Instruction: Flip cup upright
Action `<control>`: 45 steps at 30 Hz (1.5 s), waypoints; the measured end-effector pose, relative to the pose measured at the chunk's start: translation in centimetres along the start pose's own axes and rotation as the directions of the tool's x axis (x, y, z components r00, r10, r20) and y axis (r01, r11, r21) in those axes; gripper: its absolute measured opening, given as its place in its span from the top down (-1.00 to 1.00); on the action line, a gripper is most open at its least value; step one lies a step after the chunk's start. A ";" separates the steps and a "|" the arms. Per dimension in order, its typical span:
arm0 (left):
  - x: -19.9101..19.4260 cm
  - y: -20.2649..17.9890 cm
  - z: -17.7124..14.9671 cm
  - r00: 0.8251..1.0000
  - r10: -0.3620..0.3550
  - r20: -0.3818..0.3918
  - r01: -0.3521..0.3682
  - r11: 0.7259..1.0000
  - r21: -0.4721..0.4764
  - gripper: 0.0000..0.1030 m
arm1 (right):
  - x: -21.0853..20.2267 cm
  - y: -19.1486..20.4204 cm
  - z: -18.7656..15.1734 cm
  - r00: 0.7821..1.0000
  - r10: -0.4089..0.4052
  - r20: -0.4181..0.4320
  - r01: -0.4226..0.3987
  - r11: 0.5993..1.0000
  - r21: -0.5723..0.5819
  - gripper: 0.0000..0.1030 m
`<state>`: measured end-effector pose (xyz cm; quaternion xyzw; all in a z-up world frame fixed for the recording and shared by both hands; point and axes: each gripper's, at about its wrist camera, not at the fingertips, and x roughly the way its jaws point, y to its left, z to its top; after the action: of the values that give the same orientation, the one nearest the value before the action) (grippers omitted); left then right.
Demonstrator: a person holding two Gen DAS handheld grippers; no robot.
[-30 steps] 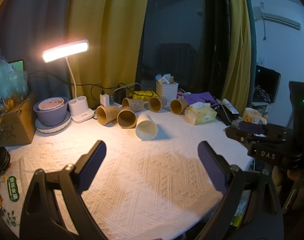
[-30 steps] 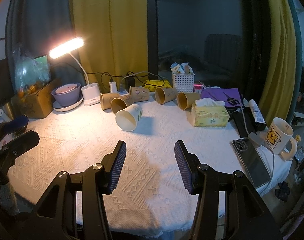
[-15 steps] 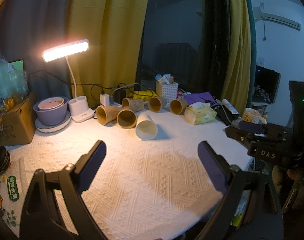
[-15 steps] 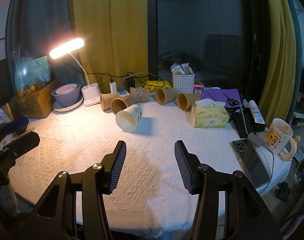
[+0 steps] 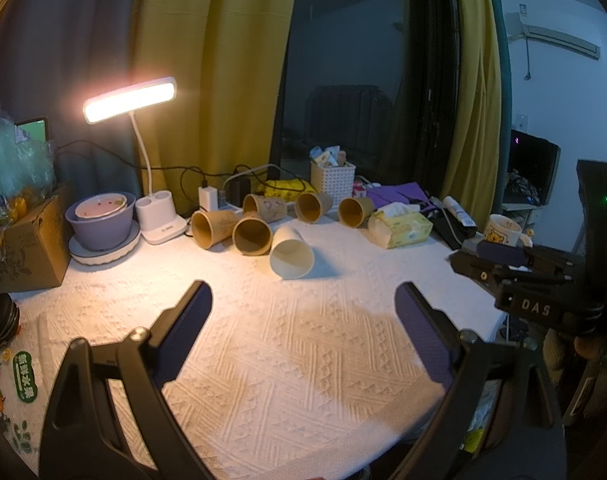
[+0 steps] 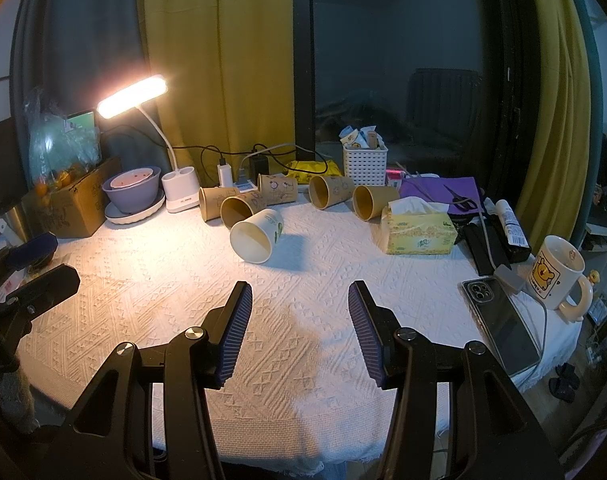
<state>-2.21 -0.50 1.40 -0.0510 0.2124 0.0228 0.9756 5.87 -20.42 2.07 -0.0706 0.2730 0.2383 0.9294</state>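
Note:
A white paper cup (image 5: 291,254) lies on its side on the white tablecloth, mouth toward me; it also shows in the right wrist view (image 6: 256,235). Behind it several brown paper cups (image 5: 252,233) lie on their sides in a row (image 6: 330,192). My left gripper (image 5: 303,298) is open and empty, held over the cloth short of the white cup. My right gripper (image 6: 300,294) is open and empty, also short of the cup. The right gripper's body shows at the right of the left wrist view (image 5: 519,276).
A lit desk lamp (image 5: 129,100), a purple bowl on a plate (image 5: 101,220) and a cardboard box (image 5: 23,248) stand at the left. A tissue box (image 6: 417,232), a white basket (image 6: 363,164), a phone (image 6: 501,320) and a mug (image 6: 555,276) are at the right.

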 end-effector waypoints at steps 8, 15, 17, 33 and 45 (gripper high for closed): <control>1.4 0.0 0.0 1.000 -0.002 -0.019 0.002 1.000 0.008 -0.82 | 1.0 -0.4 0.4 1.000 -0.002 -0.015 0.002 1.000 -0.001 -0.03; 4.8 -0.1 1.0 0.998 -0.015 -0.059 0.016 1.000 0.021 -0.82 | 3.6 -1.7 1.1 0.999 -0.011 -0.041 0.011 1.000 0.009 -0.03; 6.0 0.0 1.3 0.997 -0.017 -0.073 0.019 0.999 0.026 -0.82 | 4.4 -2.1 1.3 0.999 -0.012 -0.049 0.013 1.000 0.014 -0.03; 18.7 1.1 3.7 0.978 -0.011 -0.210 0.016 1.000 0.020 -0.82 | 14.2 -6.0 3.7 0.991 0.007 -0.131 0.001 0.998 0.056 -0.03; 26.6 1.5 4.2 0.958 0.013 -0.286 -0.011 1.000 0.007 -0.82 | 20.1 -8.6 4.2 0.982 0.049 -0.180 -0.033 0.996 0.087 -0.03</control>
<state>23.65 2.05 -6.02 -0.0500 0.3514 0.0205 0.9347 26.77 -18.72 -5.29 -0.0476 0.3680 0.2384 0.8975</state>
